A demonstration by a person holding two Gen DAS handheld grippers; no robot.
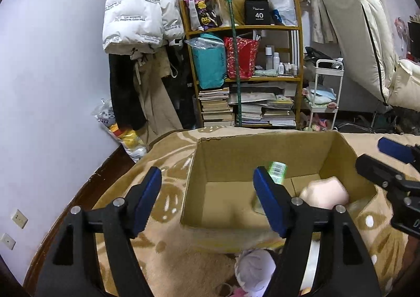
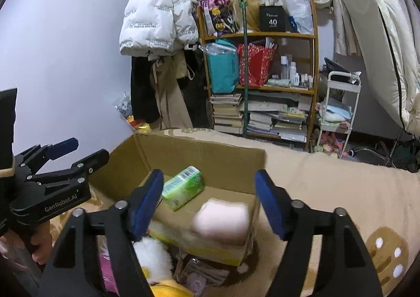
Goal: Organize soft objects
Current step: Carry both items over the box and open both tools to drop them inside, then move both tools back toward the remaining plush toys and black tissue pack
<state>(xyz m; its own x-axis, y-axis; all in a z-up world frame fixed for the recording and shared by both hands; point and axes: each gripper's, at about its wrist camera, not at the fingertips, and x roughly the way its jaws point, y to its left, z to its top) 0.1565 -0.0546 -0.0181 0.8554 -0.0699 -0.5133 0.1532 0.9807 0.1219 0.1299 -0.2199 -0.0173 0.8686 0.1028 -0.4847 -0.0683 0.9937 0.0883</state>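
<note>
Near lens: white plush toy (image 2: 155, 257) and purple-white plush (image 1: 256, 268) lie on the blanket (image 2: 328, 178), unsorted.
Left tool (image 1: 207, 192): I see it wide open, empty.
Right tool (image 2: 208, 192): wide open, empty, above the box.
Cardboard box (image 1: 262, 152): holds pink plush (image 2: 221, 220) and green tissue pack (image 2: 183, 188); I judge it the collecting bin.

"40" in white on black box (image 2: 272, 19) on the far shelf's top tier; smaller print under it unreadable. "GenRobot.AI" on left gripper (image 2: 78, 152) body, seen from right wrist.
</note>
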